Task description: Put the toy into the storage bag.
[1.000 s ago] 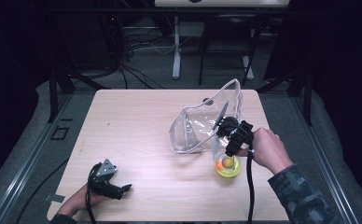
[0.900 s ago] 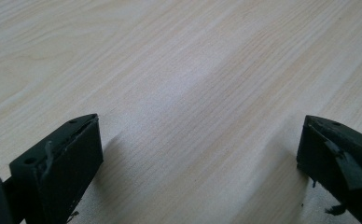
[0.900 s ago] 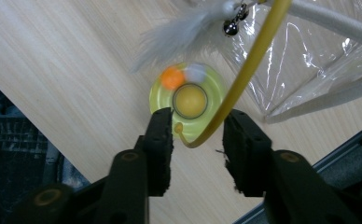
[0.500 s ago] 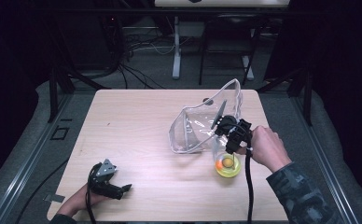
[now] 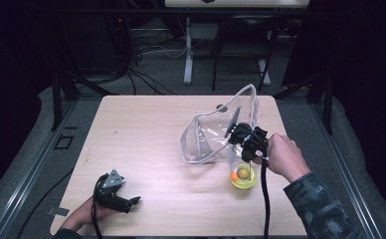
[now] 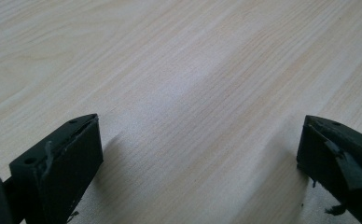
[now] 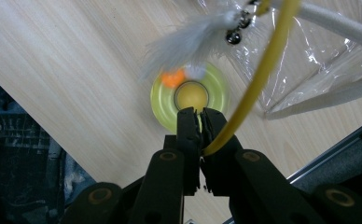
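Pinching a thin yellow wand (image 7: 263, 70), the right hand-held gripper (image 7: 198, 122) has just been closing its jaws and now clamps the rod near its lower end, above a yellow-green base (image 5: 243, 177) on the worktop (image 5: 146, 144), beside a clear plastic bag (image 5: 216, 134). Feathers (image 7: 188, 39) and a small bell hang from the wand's far part. It looks light, springy and slippery, so gripping low on the rod seems wisest. The left hand-held gripper (image 6: 198, 154) rests wide open, empty.
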The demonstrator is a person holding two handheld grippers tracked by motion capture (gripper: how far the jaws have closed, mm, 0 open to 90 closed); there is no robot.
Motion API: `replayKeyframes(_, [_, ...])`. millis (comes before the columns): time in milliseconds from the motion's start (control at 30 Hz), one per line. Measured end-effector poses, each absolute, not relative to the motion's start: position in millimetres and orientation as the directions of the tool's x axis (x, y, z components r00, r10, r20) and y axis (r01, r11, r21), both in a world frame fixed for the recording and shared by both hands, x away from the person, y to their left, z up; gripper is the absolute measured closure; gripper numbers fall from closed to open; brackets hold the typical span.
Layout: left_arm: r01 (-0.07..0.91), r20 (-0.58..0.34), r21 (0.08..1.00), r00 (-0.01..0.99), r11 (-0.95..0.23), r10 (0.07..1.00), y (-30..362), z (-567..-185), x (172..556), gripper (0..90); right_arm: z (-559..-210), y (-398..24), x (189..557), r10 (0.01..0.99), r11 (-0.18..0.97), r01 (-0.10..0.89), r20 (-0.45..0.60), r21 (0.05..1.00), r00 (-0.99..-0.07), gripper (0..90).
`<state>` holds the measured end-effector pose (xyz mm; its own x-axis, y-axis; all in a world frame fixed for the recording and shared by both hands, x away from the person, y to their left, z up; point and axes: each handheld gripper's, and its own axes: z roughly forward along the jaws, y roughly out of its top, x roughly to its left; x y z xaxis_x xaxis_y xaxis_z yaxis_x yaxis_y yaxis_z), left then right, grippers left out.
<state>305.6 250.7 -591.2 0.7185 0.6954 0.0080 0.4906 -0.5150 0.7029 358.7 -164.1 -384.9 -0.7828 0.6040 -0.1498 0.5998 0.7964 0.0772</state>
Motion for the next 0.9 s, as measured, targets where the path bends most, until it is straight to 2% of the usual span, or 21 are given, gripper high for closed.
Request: replayKeyframes(900, [0.490,0.008,0.703,0.719,-0.516,0.695,251,-591,306,0.1,-371,-174,355,0.613,0.790,0.604,-0.149,0.106,-0.776,87.2])
